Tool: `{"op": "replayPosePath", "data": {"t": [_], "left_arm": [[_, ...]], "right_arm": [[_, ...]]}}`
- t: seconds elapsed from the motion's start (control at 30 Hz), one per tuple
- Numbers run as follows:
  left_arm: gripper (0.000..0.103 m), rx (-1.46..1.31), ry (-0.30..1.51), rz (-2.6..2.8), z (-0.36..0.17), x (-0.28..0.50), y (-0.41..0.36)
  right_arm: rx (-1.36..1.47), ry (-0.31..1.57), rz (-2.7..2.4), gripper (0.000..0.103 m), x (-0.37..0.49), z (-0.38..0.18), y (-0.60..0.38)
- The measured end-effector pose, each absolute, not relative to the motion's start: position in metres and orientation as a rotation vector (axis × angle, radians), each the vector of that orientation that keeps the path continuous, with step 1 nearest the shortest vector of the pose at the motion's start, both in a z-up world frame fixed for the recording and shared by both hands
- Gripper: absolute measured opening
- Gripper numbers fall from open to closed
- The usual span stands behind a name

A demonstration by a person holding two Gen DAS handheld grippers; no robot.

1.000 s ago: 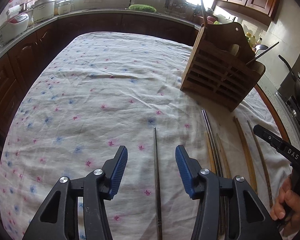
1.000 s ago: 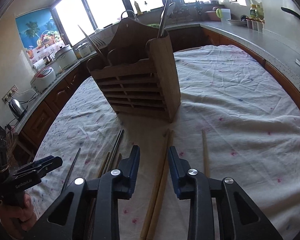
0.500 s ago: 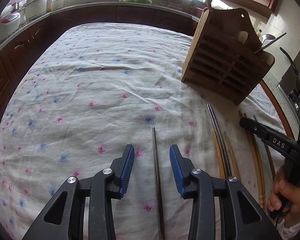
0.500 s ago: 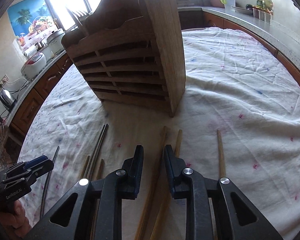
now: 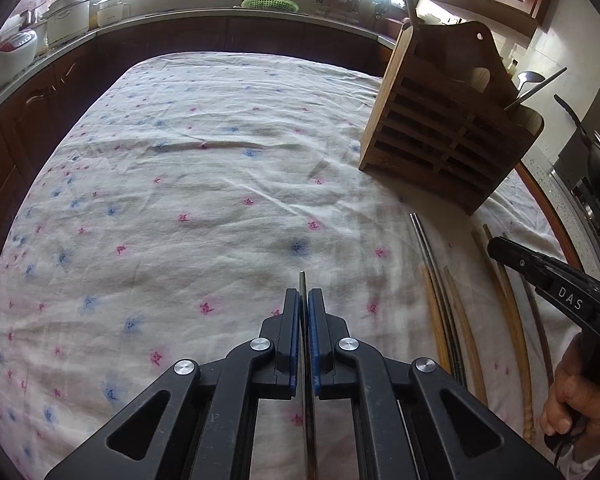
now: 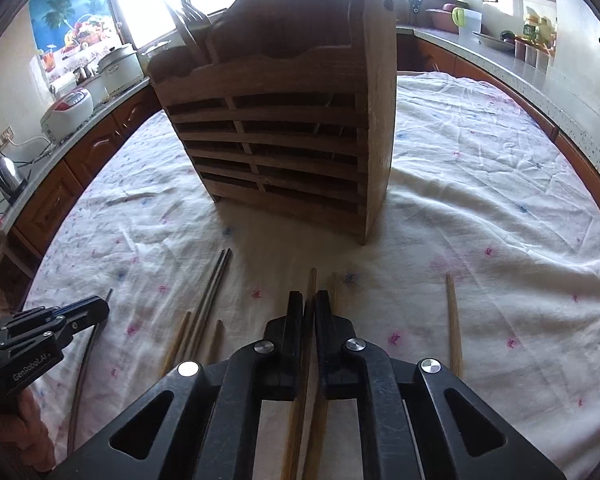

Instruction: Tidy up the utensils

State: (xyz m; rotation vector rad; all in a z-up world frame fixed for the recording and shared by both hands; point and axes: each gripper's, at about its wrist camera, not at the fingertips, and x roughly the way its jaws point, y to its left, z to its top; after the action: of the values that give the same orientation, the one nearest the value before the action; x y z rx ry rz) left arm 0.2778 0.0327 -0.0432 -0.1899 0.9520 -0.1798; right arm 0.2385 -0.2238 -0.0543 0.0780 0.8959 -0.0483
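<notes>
Left tongs [image 5: 304, 294]: the jaws have just been closing and are now clamped on a thin dark metal chopstick [image 5: 302, 279], whose tip pokes out just past the blue pads [image 5: 297, 320].
Right tongs [image 6: 309, 300]: the jaws have just been closing and now pinch a light brown wooden chopstick [image 6: 311, 280]; a second wooden stick lies just beside it on the right, and whether it is gripped too cannot be told.
Slatted wooden utensil holder [image 6: 300, 140]: upright on the cloth, straight ahead of the right tongs, ahead and to the right of the left tongs; some cutlery already stands in it.
Loose chopsticks: a dark metal pair [image 6: 216, 280] and two wooden ones lie between the two tongs; a single wooden one [image 6: 454, 320] lies to the right of the right tongs.
White floral tablecloth [image 5: 180, 200]: under everything, rumpled.
Person's hand [image 5: 572, 396]: wrapped around the right tongs' handle.
</notes>
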Motion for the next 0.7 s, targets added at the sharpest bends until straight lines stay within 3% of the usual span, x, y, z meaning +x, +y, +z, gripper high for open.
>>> {"op": "replayPosePath", "data": {"t": [0.7], "left_arm": [[0.002,-0.299,0.627,-0.321,0.093,0.163,0.079]], "right_arm": [[0.142,0.573,0.049,0.005,0.154,0.08,-0.213]]}}
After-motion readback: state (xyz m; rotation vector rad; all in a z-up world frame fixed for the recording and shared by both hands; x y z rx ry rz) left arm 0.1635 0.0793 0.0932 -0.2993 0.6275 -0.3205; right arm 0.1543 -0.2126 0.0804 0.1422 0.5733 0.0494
